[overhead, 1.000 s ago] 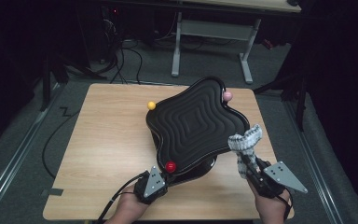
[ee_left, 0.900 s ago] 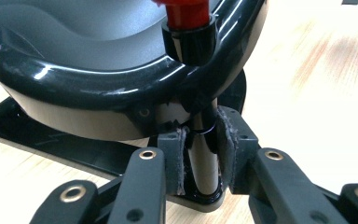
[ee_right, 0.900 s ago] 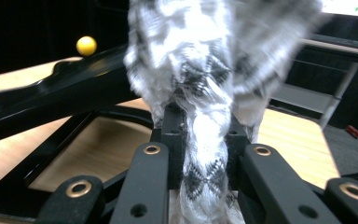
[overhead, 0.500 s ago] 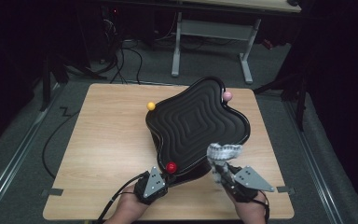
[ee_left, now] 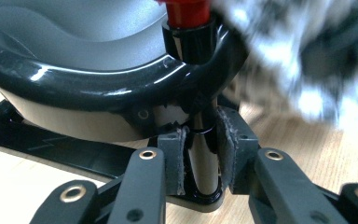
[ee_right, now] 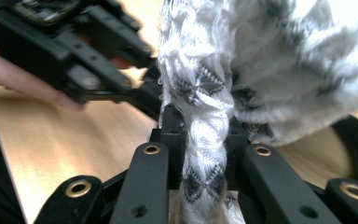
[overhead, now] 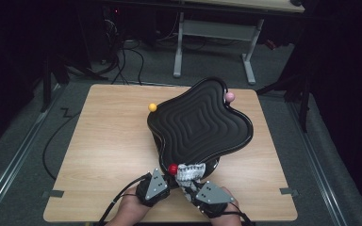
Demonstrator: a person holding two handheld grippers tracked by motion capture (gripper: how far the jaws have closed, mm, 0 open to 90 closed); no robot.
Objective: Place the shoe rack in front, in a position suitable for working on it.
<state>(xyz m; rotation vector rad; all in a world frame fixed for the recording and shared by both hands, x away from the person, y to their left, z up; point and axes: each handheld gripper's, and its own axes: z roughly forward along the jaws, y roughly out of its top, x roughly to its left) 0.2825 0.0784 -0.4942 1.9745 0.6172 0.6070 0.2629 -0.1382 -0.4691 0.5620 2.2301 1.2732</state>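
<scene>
Black-and-white knitted cloth (overhead: 190, 170) is pinched in my right gripper (overhead: 188, 181) at the near edge of the glossy black wavy tray (overhead: 200, 125), beside its red knob (overhead: 172, 169). My left gripper (ee_left: 200, 158) clamps the black post (ee_left: 203, 154) under that knob, steadying the tray. I judge wiping is starting; next, press the cloth onto the ribbed top and sweep away.
</scene>
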